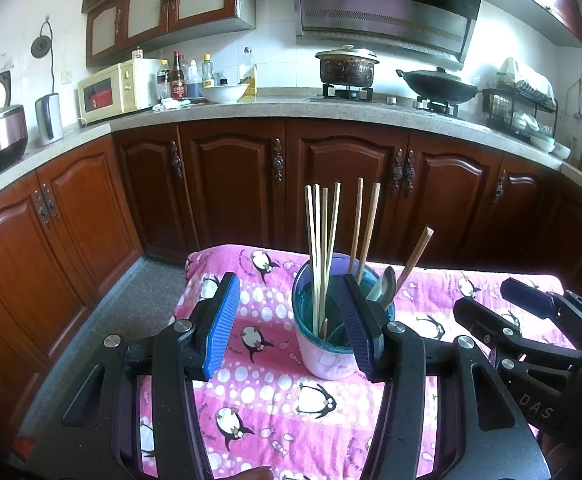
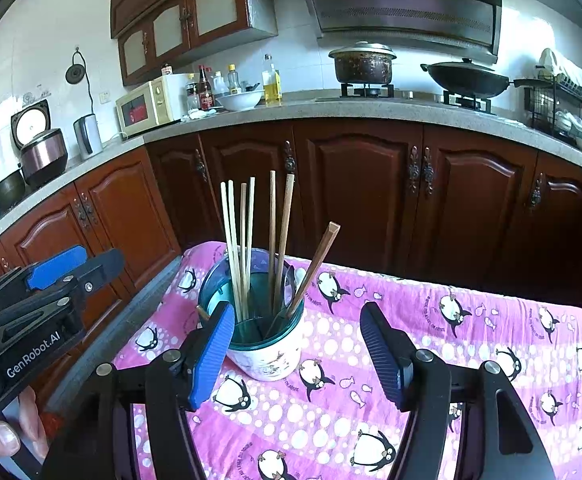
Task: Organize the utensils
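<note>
A white holder with a teal rim stands on the pink penguin cloth. It holds several wooden chopsticks and a metal spoon. My left gripper is open and empty, its pads just in front of the holder. In the right wrist view the holder with its chopsticks sits ahead on the left. My right gripper is open and empty, its left pad beside the holder. Each gripper shows in the other's view: the right one and the left one.
The cloth-covered table stands before dark wooden cabinets. The counter behind carries a microwave, bottles, a white bowl, a pot, a wok and a dish rack. The floor lies to the left.
</note>
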A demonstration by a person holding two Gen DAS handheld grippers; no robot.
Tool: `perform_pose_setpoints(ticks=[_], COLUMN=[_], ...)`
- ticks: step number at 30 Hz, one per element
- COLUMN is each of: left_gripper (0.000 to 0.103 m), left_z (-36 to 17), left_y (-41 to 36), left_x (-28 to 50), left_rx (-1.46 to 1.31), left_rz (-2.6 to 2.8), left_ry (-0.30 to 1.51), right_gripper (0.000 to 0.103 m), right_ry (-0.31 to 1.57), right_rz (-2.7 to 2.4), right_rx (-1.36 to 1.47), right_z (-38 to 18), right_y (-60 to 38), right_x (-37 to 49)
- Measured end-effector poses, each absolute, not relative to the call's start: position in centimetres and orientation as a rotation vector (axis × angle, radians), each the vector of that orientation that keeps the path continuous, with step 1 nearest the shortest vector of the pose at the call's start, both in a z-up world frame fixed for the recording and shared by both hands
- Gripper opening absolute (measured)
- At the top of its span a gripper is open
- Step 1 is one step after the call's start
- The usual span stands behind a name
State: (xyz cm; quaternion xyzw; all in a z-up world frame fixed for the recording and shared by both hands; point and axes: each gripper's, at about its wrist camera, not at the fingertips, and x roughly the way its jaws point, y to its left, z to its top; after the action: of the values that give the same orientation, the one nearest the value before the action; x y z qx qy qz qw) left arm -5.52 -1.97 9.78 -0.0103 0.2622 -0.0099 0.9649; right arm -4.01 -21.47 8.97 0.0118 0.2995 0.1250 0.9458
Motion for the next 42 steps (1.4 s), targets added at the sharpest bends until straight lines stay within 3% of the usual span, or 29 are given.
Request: perform_pose_setpoints(ticks=[42], left_gripper=[0.051], left_z=[8.6], left_y=[-2.6], left_x=[-4.4], left_rx=[0.014], left_rz=[-0.080], left_ry=[0.537], right_gripper=[0.063], right_ry=[0.644], right_rz=[0.246], right_rx=[0.045], right_z=[7.5], right_y=[-23.1], right_x=[-2.8])
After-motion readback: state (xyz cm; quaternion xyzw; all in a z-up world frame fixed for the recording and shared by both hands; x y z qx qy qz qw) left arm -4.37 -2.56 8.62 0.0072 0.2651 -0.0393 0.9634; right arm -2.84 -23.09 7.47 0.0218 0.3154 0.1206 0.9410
